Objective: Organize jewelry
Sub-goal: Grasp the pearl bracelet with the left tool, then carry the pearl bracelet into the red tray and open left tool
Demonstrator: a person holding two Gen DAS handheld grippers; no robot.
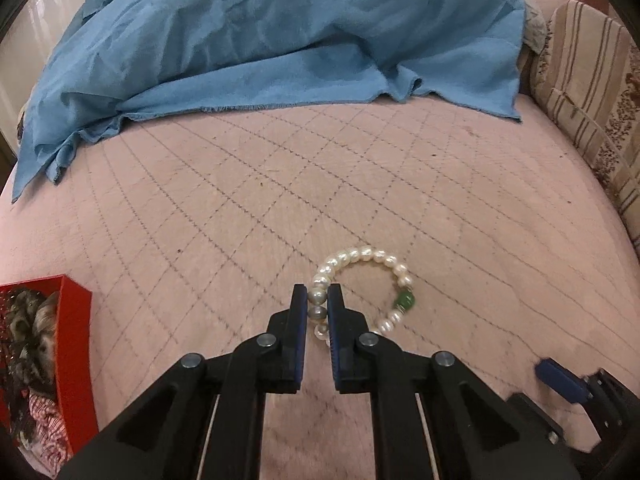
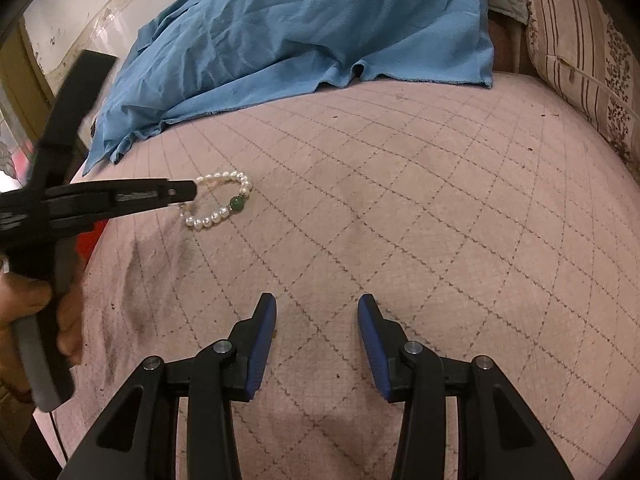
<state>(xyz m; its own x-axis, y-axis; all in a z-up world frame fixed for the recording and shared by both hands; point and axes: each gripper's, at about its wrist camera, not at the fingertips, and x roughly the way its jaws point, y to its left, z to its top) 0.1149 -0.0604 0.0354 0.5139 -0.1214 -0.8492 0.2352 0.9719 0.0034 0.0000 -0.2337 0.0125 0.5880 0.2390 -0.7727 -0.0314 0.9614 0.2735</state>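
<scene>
The pearl bracelet [image 1: 362, 292] lies on the pink quilted bed [image 1: 240, 208]. It looks light and floppy, and the round beads may slip. The left gripper [image 1: 318, 300] is clenched on beads at its near-left side, a good spot. The right gripper [image 2: 316, 308] hangs released, holding nothing. A red box [image 1: 74, 344] sits left; a blue cloth [image 1: 260, 40] lies far back. Nothing blocks the way.

One bracelet [image 1: 362, 292], carrying one green bead [image 1: 405, 301] among white pearls, perhaps two dozen, some hidden. Two grippers [image 1: 318, 300] [image 2: 316, 312]. One blue cloth [image 1: 260, 40]. One red box [image 1: 68, 340]. One striped cushion [image 1: 592, 92]. One hand [image 2: 24, 304]. One quilt [image 1: 240, 200].
</scene>
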